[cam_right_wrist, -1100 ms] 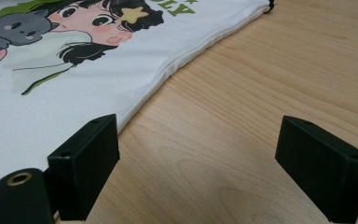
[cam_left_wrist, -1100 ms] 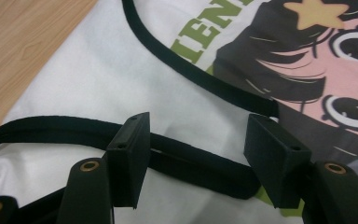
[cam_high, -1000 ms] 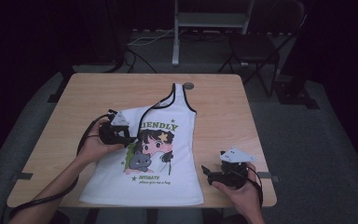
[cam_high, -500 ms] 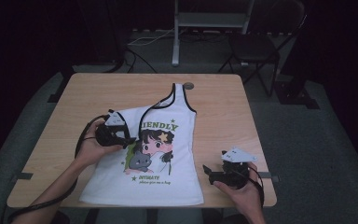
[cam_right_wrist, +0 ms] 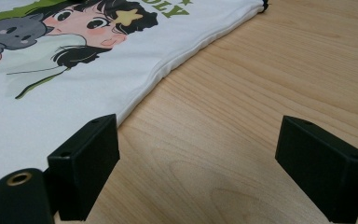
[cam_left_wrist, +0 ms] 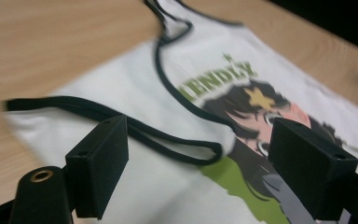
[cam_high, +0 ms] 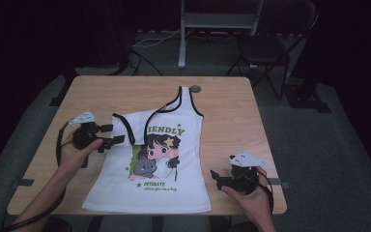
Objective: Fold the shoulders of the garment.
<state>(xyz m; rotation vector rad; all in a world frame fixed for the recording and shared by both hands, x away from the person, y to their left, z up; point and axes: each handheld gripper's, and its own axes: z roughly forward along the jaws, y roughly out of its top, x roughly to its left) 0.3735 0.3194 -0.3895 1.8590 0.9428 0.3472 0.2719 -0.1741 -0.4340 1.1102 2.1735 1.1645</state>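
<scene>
Now, nearest me, my right gripper (cam_high: 221, 178) rests at about five o'clock on the pale wooden table (cam_high: 232, 116), jaws spread wide and holding nothing, just beside the right side seam of the white sleeveless cartoon-print top with black trim (cam_high: 162, 164). My left gripper (cam_high: 114, 135) sits at nine o'clock, jaws also wide and empty, pointing at the black-edged shoulder strap that lies folded inward across the chest (cam_left_wrist: 135, 126). I judge the step is folding that top. To do it well I'd pinch trim and cloth together low at the strap, keep the fabric flat, and steady the far hem towards twelve o'clock.
</scene>
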